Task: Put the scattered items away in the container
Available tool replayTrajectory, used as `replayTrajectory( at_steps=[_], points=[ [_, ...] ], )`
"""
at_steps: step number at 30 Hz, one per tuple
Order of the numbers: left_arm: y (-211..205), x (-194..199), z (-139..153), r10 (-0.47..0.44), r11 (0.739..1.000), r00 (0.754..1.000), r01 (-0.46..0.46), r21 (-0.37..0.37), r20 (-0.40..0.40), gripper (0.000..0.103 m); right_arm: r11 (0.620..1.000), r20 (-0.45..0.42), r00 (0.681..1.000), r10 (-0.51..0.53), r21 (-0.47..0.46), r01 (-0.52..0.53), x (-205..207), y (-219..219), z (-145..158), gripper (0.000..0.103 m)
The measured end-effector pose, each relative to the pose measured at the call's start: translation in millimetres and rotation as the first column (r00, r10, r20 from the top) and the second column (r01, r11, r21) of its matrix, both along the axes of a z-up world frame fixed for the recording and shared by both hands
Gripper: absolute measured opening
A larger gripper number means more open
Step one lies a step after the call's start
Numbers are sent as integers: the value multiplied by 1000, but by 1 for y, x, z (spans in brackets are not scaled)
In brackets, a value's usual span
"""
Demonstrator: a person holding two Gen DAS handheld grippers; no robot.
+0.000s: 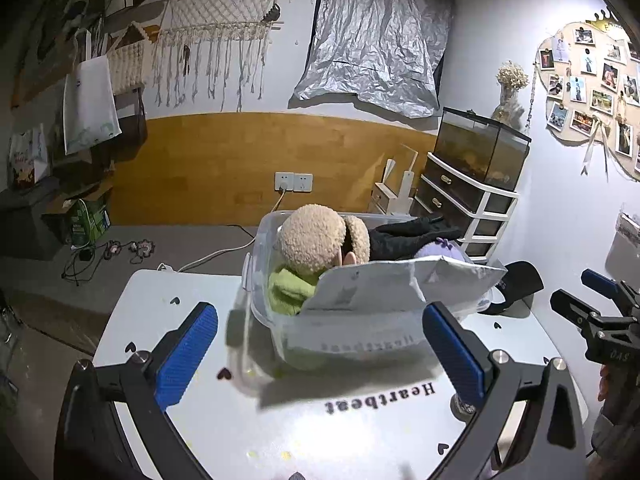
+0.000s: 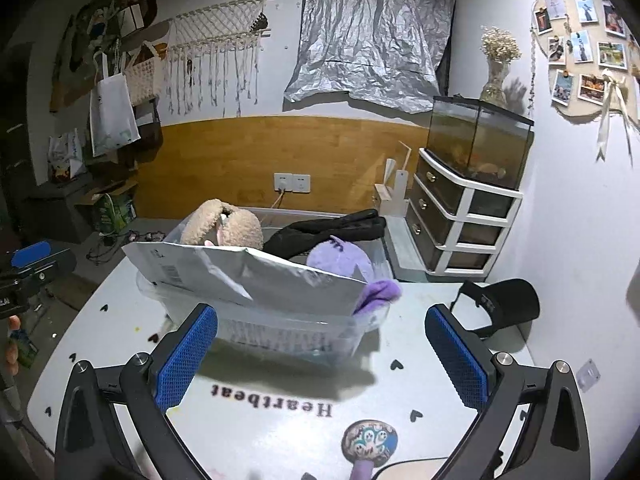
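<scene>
While both pairs of tongs hover above the white table (image 1: 168, 292), each stands wide apart with nothing between its blue pads. Ahead of the left tongs (image 1: 320, 350), between the lines of its two fingers, sits the clear plastic container (image 1: 260, 304), holding a tan plush toy (image 1: 312, 240), a green cloth (image 1: 288, 290), a black garment (image 1: 404, 236), a purple soft item (image 1: 444, 250) and a grey mailing bag (image 1: 400, 284) that leans across the near rim. From the right tongs (image 2: 320, 350) the container (image 2: 280, 332) lies ahead and slightly left. A black cap (image 2: 504, 304) rests on the table ahead and to the right of the right tongs, apart from the container. A small patterned mushroom-shaped item (image 2: 370, 442) lies close below the right tongs, between its fingers.
</scene>
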State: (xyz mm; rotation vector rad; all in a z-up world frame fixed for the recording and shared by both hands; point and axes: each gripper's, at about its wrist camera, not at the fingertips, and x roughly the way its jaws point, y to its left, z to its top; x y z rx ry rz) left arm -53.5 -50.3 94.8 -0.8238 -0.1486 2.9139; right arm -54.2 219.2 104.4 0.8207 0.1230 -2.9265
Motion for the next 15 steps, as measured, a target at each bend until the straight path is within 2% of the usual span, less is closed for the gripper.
replayTrajectory(
  at_steps=[15],
  points=[
    [5, 16, -6, 19, 1000, 1000, -19, -2, 9, 103, 1000, 23, 1000, -3, 10, 2, 13, 6, -13, 103]
  ],
)
